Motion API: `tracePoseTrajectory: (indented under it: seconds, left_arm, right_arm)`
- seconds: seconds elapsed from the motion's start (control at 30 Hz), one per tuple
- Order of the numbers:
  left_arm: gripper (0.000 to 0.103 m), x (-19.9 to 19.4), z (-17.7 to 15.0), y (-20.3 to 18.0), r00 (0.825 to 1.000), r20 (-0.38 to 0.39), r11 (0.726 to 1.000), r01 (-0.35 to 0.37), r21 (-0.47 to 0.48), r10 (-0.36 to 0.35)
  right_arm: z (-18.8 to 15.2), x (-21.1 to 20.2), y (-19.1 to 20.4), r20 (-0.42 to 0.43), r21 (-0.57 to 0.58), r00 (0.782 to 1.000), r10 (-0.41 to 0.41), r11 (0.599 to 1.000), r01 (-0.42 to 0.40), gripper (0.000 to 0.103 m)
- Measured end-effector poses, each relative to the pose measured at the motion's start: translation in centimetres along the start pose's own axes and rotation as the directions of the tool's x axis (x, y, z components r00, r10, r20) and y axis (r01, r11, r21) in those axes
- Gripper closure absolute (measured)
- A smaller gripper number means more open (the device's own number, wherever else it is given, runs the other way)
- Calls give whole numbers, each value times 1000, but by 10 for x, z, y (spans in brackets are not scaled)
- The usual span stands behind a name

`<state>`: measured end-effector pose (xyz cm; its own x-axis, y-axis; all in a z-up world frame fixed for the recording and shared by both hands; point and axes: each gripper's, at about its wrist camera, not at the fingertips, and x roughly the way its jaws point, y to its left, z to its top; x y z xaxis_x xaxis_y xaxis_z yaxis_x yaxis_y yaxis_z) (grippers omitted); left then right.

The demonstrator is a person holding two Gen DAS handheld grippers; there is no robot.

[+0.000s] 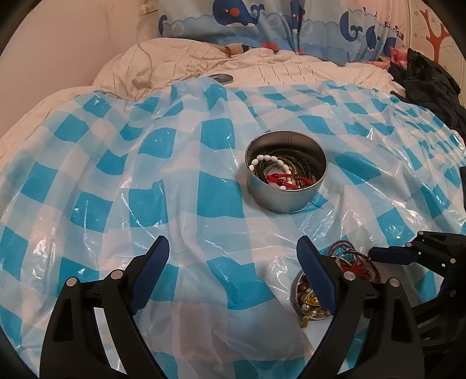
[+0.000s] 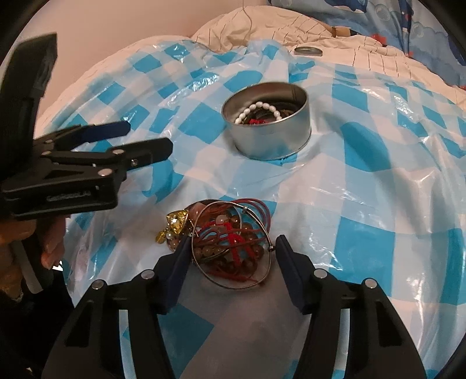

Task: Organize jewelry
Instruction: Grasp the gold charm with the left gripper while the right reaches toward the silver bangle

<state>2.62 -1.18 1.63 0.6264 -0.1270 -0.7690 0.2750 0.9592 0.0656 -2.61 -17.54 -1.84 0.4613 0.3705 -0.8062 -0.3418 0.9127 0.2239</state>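
Observation:
A round metal tin [image 1: 287,198] [image 2: 271,140] stands on the blue-checked plastic sheet and holds white-bead, black and red bracelets. Nearer lies a pile of jewelry [image 2: 230,245] [image 1: 354,262]: brown beads, red cords, a thin wire bangle [image 2: 204,268] and a gold charm [image 2: 174,226]. My right gripper [image 2: 231,242] straddles the bangle, one finger at each side of its rim; a sliver of gap shows on the right. My left gripper [image 1: 233,240] [image 2: 150,135] hovers open over bare sheet left of the pile, nothing between its fingers. Its right finger hides part of the pile.
A flat tin lid [image 1: 221,77] [image 2: 308,51] lies on the cream quilt behind the sheet. Whale-print bedding [image 1: 262,23] lines the back. A black garment [image 1: 422,81] sits far right. A person's hand [image 2: 52,242] holds the left gripper's handle.

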Motion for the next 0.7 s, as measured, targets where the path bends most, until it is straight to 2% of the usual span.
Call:
tracePoseTrajectory:
  seconds: [0.13, 0.27, 0.4, 0.57, 0.6, 0.7]
  left_arm:
    - [18, 3, 0, 1, 1000, -9, 1000, 23, -13, -23]
    - [18, 8, -3, -12, 995, -31, 995, 95, 30, -94]
    - [18, 11, -9, -37, 990, -44, 982, 136, 131, -131]
    - [18, -1, -22, -57, 992, -31, 953, 124, 277, -120]
    - [19, -4, -26, -58, 992, -22, 947, 123, 298, -122]
    - [31, -3, -34, -58, 989, -44, 940, 147, 307, -141]
  right_arm:
    - [3, -20, -9, 58, 30, 998, -10, 1000, 9, 45]
    - [6, -34, -30, 98, 98, 992, -74, 993, 65, 45]
    - [7, -40, -46, 107, 153, 989, -102, 985, 85, 45]
    - [8, -41, -46, 106, 148, 990, -94, 986, 78, 45]
    - [9, -40, -46, 105, 145, 990, -92, 986, 76, 45]
    - [8, -39, -42, 102, 140, 991, -84, 988, 69, 45]
